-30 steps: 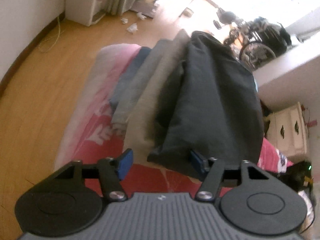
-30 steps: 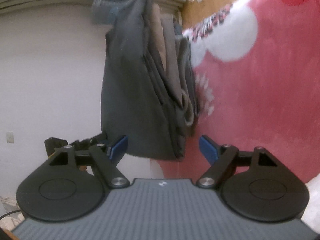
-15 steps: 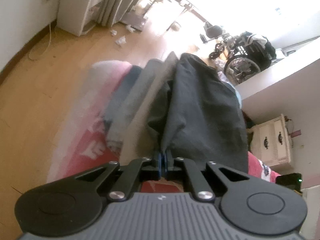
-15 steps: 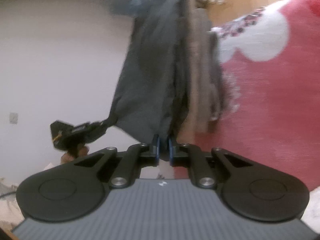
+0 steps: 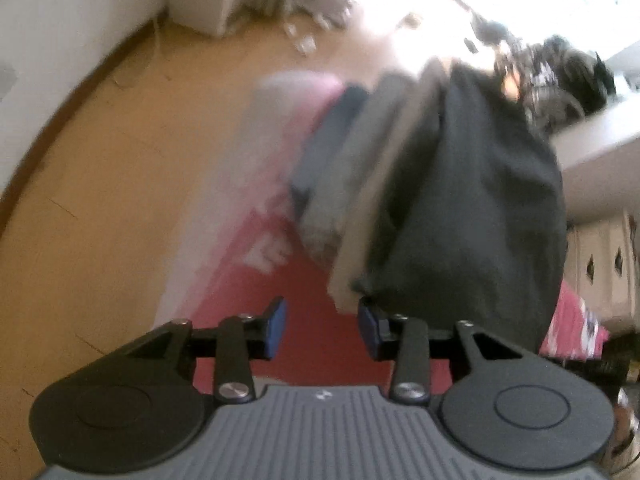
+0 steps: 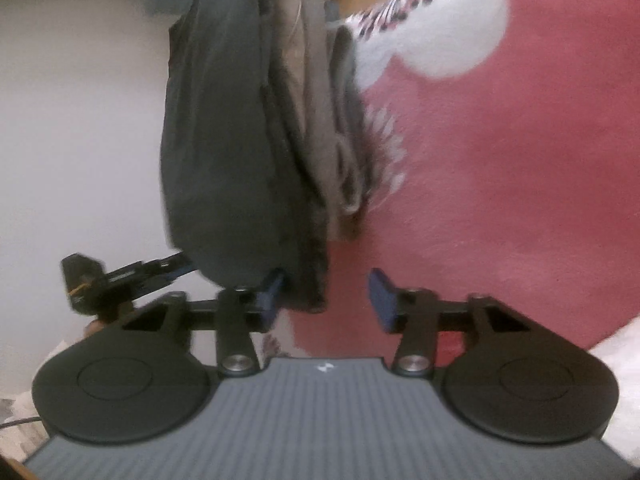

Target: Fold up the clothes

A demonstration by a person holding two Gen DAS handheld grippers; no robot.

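Left wrist view: my left gripper [image 5: 322, 330] released, blue pads [image 5: 276, 326] spread wide, nothing between them. Stack of folded clothes [image 5: 372, 184] sits just ahead and right of my fingers on red blanket [image 5: 304, 320]; dark garment [image 5: 476, 208] on top, its near corner touching or just past my right pad, cannot tell which. View blurred.

Right wrist view: my right gripper [image 6: 326, 300] also released, pads apart. Same stack [image 6: 276, 128] ahead; dark garment [image 6: 224, 140] edge at my left pad, red blanket [image 6: 480, 160] beyond right pad. Other gripper [image 6: 116, 280] visible at far left.
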